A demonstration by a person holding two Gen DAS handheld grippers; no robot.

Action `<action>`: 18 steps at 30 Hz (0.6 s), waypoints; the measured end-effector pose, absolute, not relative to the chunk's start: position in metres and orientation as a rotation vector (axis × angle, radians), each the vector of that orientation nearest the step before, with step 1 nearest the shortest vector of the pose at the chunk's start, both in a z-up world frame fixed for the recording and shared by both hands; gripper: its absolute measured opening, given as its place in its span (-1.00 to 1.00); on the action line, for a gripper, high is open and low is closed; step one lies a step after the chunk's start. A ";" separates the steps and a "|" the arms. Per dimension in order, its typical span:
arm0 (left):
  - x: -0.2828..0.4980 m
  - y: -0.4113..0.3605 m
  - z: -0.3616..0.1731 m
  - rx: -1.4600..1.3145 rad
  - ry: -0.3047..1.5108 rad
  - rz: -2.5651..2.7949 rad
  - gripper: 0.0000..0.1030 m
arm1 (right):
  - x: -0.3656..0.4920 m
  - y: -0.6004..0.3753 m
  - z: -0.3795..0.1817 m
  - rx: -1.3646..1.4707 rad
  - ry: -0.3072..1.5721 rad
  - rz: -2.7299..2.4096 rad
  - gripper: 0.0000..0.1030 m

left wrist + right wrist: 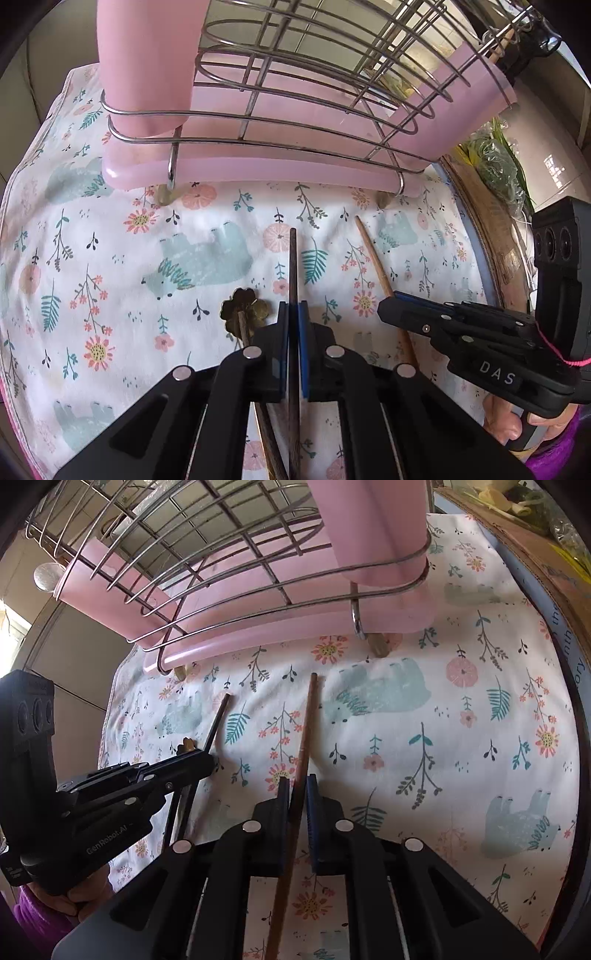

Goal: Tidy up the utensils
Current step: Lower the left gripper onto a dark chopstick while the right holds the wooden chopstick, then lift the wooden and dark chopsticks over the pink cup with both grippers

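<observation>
A dark chopstick (293,266) lies on the floral cloth (110,258), pinched between the pads of the left tool (293,347). A lighter brown chopstick (304,731) lies just to its right and is clamped by the right tool (297,805). Both point toward the wire rack (295,92) at the far side (its pink holder (144,66) stands at the left end). Each stick is best lifted level, then tipped upright and lowered into the holder before the grip is eased. A flower-ended utensil (243,310) beside the dark stick should be left undisturbed.

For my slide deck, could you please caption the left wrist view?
Left gripper shut on a dark chopstick over the floral cloth, before the pink-trayed wire rack.
</observation>
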State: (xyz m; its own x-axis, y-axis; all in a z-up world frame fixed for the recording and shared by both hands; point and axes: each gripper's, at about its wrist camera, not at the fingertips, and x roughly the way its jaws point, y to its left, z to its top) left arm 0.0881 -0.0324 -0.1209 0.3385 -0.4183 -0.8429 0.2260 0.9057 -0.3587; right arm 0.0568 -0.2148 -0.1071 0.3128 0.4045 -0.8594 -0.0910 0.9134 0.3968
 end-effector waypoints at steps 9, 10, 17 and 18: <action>0.051 -0.006 -0.080 -0.294 0.974 -0.458 -0.92 | 0.018 -0.228 -0.061 0.320 0.970 0.334 -0.87; 0.046 -0.003 -0.073 -0.298 0.947 -0.460 -0.92 | 0.012 -0.233 -0.053 0.315 0.936 0.332 -0.87; 0.008 0.019 -0.024 -0.323 0.743 -0.453 -0.92 | -0.022 -0.235 -0.004 0.266 0.734 0.318 -0.87; 0.004 0.020 -0.018 -0.325 0.715 -0.449 -0.92 | -0.026 -0.236 0.004 0.259 0.707 0.317 -0.86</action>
